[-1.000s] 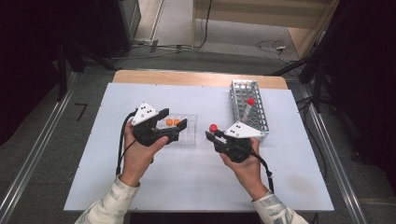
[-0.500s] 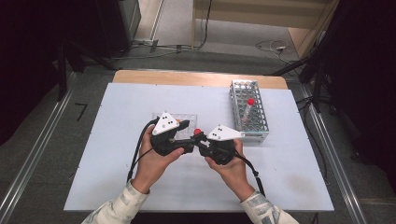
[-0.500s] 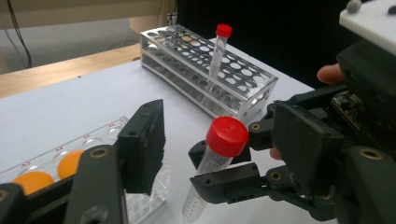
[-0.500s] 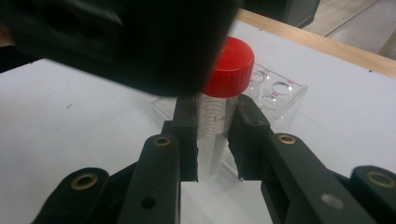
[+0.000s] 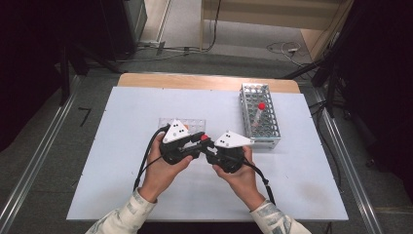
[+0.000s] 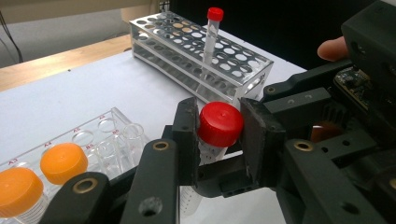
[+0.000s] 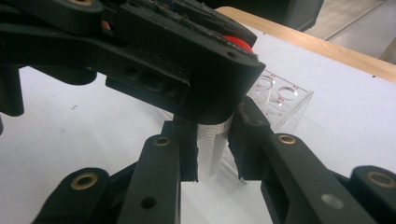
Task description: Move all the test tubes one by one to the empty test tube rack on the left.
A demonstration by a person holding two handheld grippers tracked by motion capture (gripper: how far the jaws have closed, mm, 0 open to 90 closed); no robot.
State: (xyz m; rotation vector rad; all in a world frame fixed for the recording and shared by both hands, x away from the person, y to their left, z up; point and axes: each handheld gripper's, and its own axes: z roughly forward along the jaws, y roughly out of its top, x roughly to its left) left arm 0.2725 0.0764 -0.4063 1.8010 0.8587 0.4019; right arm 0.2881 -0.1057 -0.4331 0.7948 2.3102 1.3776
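With the right gripper (image 7: 212, 156) clenched on the tube (image 7: 211, 149) body above the table (image 5: 122, 161) and the left gripper (image 6: 218, 135) just closing round its red cap (image 6: 220, 124), unscrewing was in hand — next, probably, a steady twist.

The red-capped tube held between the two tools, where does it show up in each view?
High view: red-capped tube at centre, between the left tool and right tool.
Left gripper view: centre, red cap between the pads.
Right gripper view: clear body at lower centre.
Shared landmark: the clear plastic rack.
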